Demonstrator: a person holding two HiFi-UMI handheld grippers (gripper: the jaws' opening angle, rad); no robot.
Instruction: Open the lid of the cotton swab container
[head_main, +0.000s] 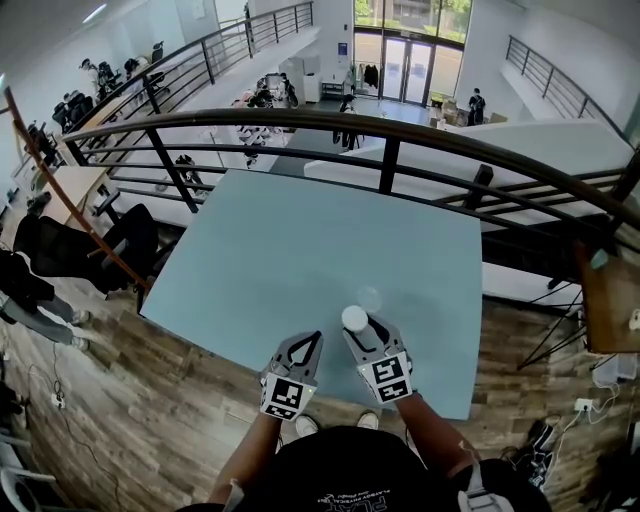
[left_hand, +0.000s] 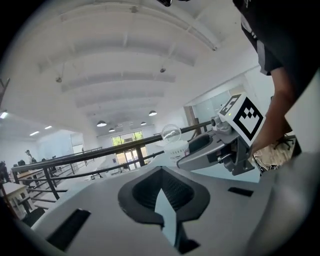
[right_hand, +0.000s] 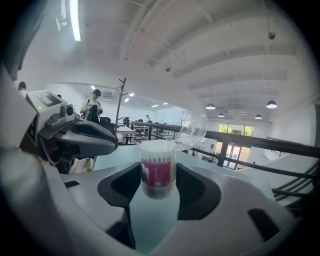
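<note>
Gripping container (right_hand: 158, 165) above table (head_main: 300, 250) near edge: right gripper (right_hand: 158, 186). Lid (right_hand: 193, 131) flipped open, swabs exposed; task apparently complete. Left gripper (left_hand: 162, 172) clenched, empty.

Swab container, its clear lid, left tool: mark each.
swab container (right_hand: 158, 174), right gripper view, on its red label.
clear lid (right_hand: 194, 131), right gripper view, middle of the open dome.
left tool (left_hand: 161, 170), left gripper view, where its shut fingertips meet.

Upright cotton swab container (right_hand: 158, 169), clear lid (right_hand: 194, 131) open.
</note>
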